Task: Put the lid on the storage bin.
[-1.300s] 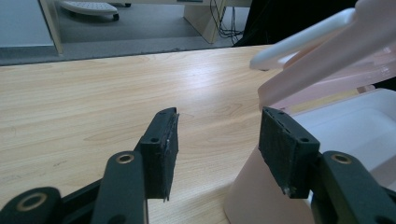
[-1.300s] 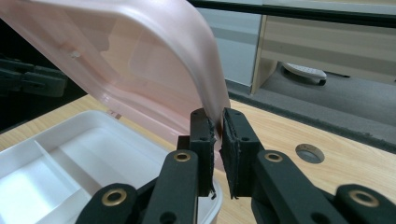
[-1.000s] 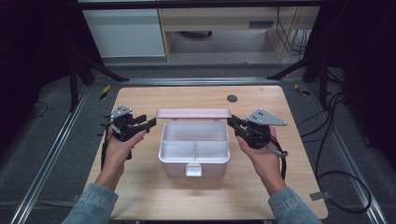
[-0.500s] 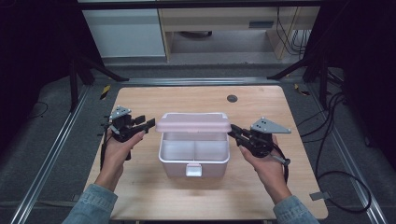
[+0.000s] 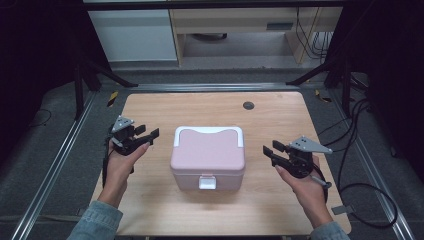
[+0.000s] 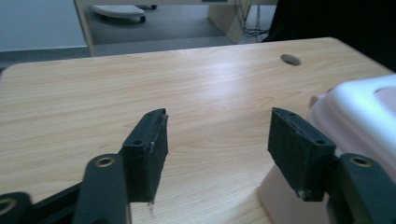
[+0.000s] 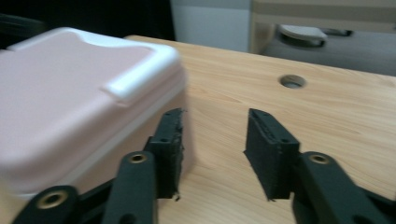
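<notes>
Jaws on the left gripper [image 5: 150,134] have just been opening and stand parted with nothing between them, a little apart from the left side of the pink lunch box [image 5: 207,157]. In the left gripper view the box's rounded corner [image 6: 359,109] sits just beyond the right-hand jaw, not touching it. The lunch box itself rests in the middle of the wooden tabletop [image 5: 210,107], its pink lid [image 5: 207,150] down over the white rim and the small white latch [image 5: 207,182] facing the person. Further right, the right gripper [image 5: 270,150] hovers well clear of the box's right side; its jaws too have just been opening, and the right gripper view shows bare wood between them, the box [image 7: 70,102] just off to one side.

The lid looks seated, so the step in hand seems to be letting go and clearing away. To do it well, I would keep both pairs of jaws spread and draw each hand straight outward, so neither pad catches the lid's edge or nudges the box. If the latch still needs pressing, approach it from the front with one gripper only.
</notes>
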